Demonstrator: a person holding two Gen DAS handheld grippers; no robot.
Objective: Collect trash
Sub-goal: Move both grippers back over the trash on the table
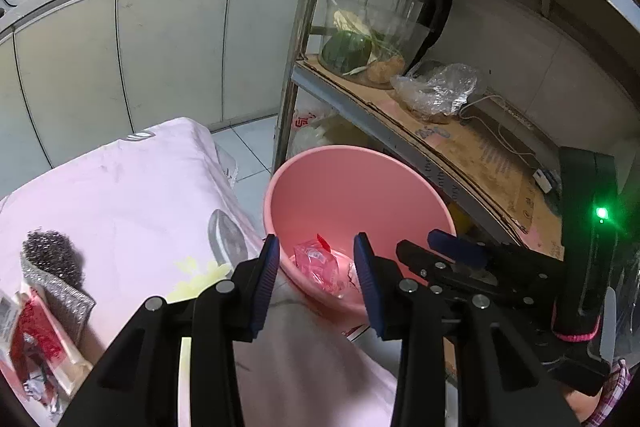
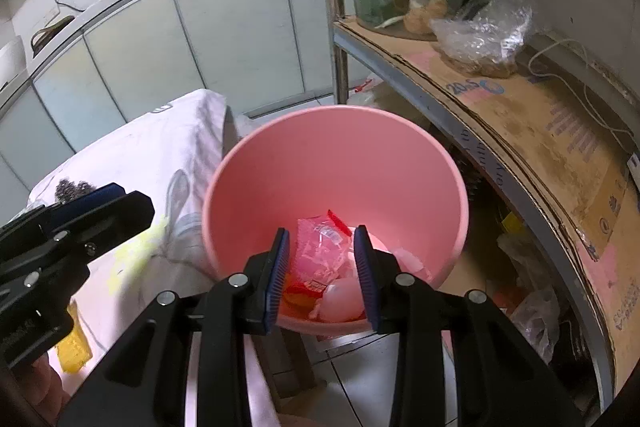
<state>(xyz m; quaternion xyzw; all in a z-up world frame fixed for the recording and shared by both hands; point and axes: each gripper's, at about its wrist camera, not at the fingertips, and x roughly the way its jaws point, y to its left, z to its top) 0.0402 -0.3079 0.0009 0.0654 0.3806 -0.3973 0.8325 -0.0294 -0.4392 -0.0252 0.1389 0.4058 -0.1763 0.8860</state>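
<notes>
A pink bin stands beside the cloth-covered table and holds clear plastic wrappers with red bits. In the right wrist view the pink bin fills the middle, with crumpled wrappers and a pale round piece at its bottom. My left gripper is open and empty, above the table edge just left of the bin. My right gripper is open and empty, above the bin's near rim. A red-and-white wrapper lies on the table at far left.
A steel scourer and grey sponge lie on the pink cloth. A yellow item lies on the table near the left hand. A metal shelf rack with cardboard, a plastic bag and a blender stands right of the bin. Kitchen cabinets stand behind.
</notes>
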